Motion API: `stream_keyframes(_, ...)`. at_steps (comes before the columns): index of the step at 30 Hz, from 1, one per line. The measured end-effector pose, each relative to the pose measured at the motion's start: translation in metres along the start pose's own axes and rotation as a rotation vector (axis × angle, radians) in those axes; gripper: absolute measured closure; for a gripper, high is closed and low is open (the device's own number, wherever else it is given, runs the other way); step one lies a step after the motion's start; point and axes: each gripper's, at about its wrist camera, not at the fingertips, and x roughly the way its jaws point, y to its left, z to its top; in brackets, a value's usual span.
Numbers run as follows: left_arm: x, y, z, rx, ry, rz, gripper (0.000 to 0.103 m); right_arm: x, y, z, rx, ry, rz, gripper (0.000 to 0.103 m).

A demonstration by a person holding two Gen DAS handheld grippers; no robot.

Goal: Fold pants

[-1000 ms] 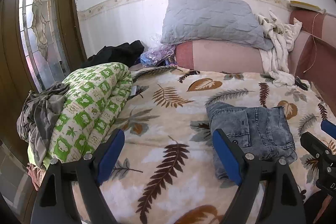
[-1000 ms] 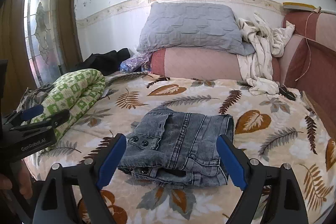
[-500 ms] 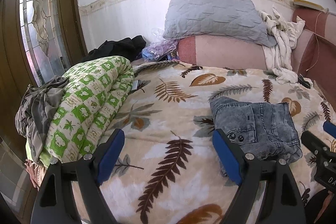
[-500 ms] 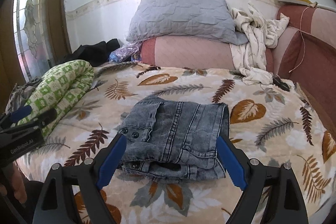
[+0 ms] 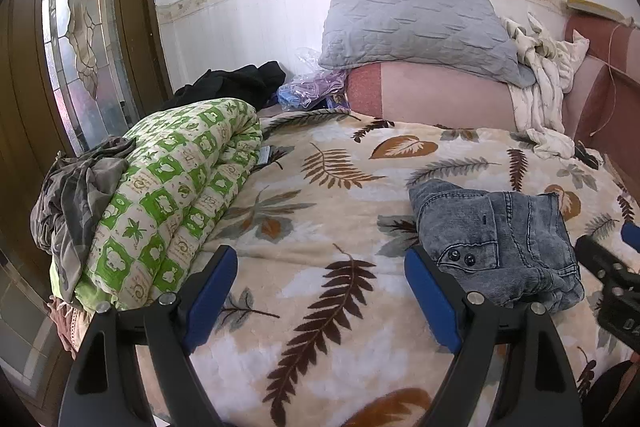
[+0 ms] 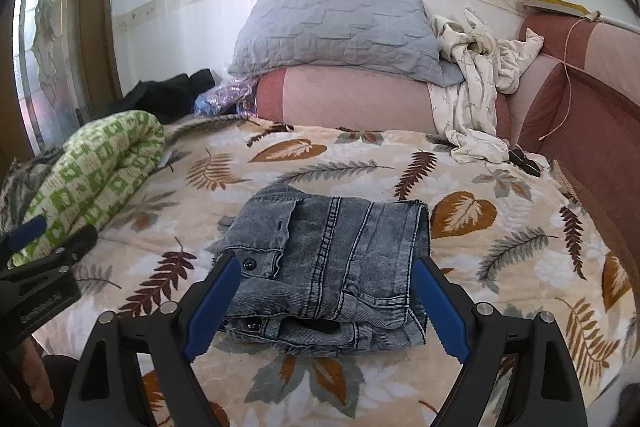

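Folded into a compact bundle: grey washed-denim pants (image 6: 328, 259), lying near the front edge of the bed with the cream leaf-print blanket (image 6: 480, 267), waistband buttons toward the front. Judged nearly finished; only a check of the fold remains. Best to press the loose front layers flat and avoid dragging the top layer. Right tongs (image 6: 326, 307) wide apart, tilted downward, hovering over the bundle's front edge, empty. Left tongs (image 5: 320, 303) also apart, empty, over bare blanket beside the pants.
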Motion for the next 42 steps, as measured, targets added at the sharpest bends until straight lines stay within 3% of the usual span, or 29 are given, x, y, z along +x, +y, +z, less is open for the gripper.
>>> stream_keyframes(10, 0.001, 0.002, 0.000, -0.020, 0.004, -0.020, 0.017, 0.013, 0.005, 0.000, -0.031, 0.049, -0.069, 0.013)
stream_keyframes(42, -0.007, -0.019, 0.003, 0.044, -0.005, -0.048, 0.017, 0.008, -0.012, 0.003, 0.017, 0.027, -0.065, 0.013)
